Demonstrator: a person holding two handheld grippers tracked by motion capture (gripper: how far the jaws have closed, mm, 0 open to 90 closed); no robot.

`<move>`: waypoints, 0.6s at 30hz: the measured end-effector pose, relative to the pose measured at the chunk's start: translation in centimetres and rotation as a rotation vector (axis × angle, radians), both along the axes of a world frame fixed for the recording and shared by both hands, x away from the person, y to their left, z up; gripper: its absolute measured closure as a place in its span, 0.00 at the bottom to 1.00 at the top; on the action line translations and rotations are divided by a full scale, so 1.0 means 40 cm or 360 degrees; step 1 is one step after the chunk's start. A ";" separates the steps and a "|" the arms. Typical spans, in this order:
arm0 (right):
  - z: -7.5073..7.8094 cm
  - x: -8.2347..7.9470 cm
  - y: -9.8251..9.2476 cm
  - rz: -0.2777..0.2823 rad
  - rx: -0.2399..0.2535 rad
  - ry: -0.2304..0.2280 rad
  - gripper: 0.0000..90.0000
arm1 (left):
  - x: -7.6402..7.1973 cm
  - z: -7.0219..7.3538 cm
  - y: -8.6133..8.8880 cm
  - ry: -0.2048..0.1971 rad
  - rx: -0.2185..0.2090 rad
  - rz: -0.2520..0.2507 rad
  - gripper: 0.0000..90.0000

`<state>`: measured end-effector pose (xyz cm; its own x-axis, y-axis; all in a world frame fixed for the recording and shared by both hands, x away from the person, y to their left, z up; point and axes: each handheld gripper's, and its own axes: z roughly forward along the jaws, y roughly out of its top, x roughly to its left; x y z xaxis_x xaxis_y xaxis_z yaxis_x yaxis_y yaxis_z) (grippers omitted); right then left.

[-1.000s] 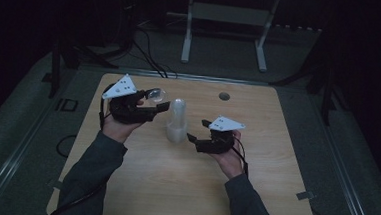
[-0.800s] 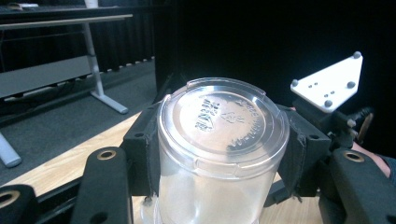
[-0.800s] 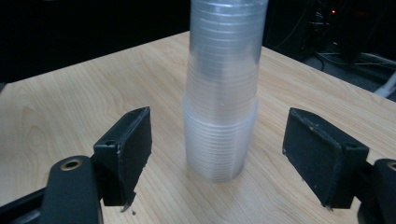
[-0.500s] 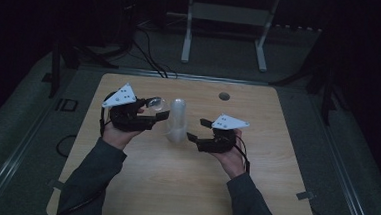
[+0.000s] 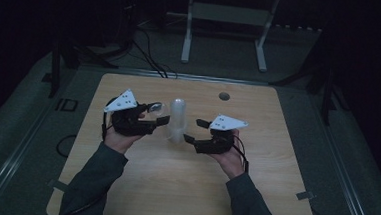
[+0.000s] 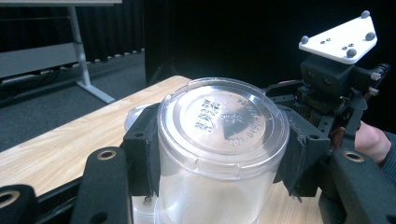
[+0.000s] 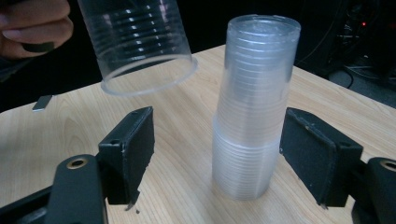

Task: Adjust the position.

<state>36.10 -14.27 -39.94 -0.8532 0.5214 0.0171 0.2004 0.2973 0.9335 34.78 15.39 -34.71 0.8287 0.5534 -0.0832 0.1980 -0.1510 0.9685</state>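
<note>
Left gripper (image 5: 154, 116): clamped on a single clear ribbed plastic cup (image 6: 219, 154), base toward its camera, lifted off the table and tilted.
Right gripper (image 7: 215, 154): jaws spread wide, gripping nothing, one on each side of the stack, apart from it.
Stack: tall upside-down stack of clear plastic cups (image 7: 254, 107) standing upright on the light wooden table (image 5: 184, 182), between the two grippers.
Held cup: just beside the stack, rim pointing down toward the tabletop.
</note>
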 end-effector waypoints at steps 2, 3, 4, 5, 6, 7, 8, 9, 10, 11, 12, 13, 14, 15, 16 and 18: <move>0.002 -0.001 0.002 0.0010 0.0003 -0.0005 0.29 | -0.001 -0.005 0.002 0.0011 -0.0021 -0.0007 0.46; 0.005 -0.003 0.004 0.0019 0.0003 -0.0006 0.29 | -0.001 -0.007 0.003 0.0012 -0.0025 -0.0008 0.46; 0.006 -0.004 0.005 0.0025 0.0003 -0.0010 0.29 | -0.001 -0.009 0.004 0.0016 -0.0033 -0.0008 0.46; 0.007 -0.006 0.007 0.0033 0.0005 -0.0013 0.29 | -0.001 -0.011 0.005 0.0018 -0.0036 -0.0011 0.46; 0.009 -0.007 0.009 0.0041 0.0003 -0.0017 0.29 | -0.002 -0.015 0.005 0.0025 -0.0045 -0.0013 0.46; 0.011 -0.009 0.012 0.0053 0.0004 -0.0015 0.29 | -0.002 -0.017 0.005 0.0024 -0.0044 -0.0015 0.46; 0.011 -0.010 0.013 0.0058 0.0003 -0.0018 0.29 | -0.002 -0.020 0.005 0.0027 -0.0044 -0.0018 0.46; 0.012 -0.011 0.016 0.0066 0.0000 -0.0022 0.29 | -0.002 -0.023 0.004 0.0034 -0.0057 -0.0020 0.46; 0.013 -0.012 0.018 0.0071 0.0000 -0.0025 0.29 | -0.002 -0.026 0.005 0.0036 -0.0059 -0.0023 0.46; 0.014 -0.013 0.019 0.0074 -0.0002 -0.0026 0.29 | -0.001 -0.029 0.006 0.0038 -0.0062 -0.0025 0.46; 0.015 -0.014 0.021 0.0080 -0.0003 -0.0026 0.29 | -0.001 -0.032 0.006 0.0041 -0.0066 -0.0027 0.46; 0.015 -0.015 0.023 0.0089 -0.0005 -0.0032 0.28 | 0.000 -0.035 0.007 0.0045 -0.0074 -0.0036 0.46; 0.016 -0.017 0.025 0.0100 -0.0006 -0.0031 0.28 | 0.000 -0.039 0.008 0.0050 -0.0087 -0.0043 0.46; 0.017 -0.018 0.028 0.0113 -0.0012 -0.0035 0.28 | 0.000 -0.041 0.009 0.0050 -0.0090 -0.0045 0.46; 0.017 -0.019 0.030 0.0117 -0.0014 -0.0035 0.28 | 0.000 -0.043 0.009 0.0054 -0.0099 -0.0047 0.46; 0.018 -0.021 0.034 0.0130 -0.0015 -0.0037 0.28 | 0.000 -0.049 0.010 0.0063 -0.0114 -0.0054 0.46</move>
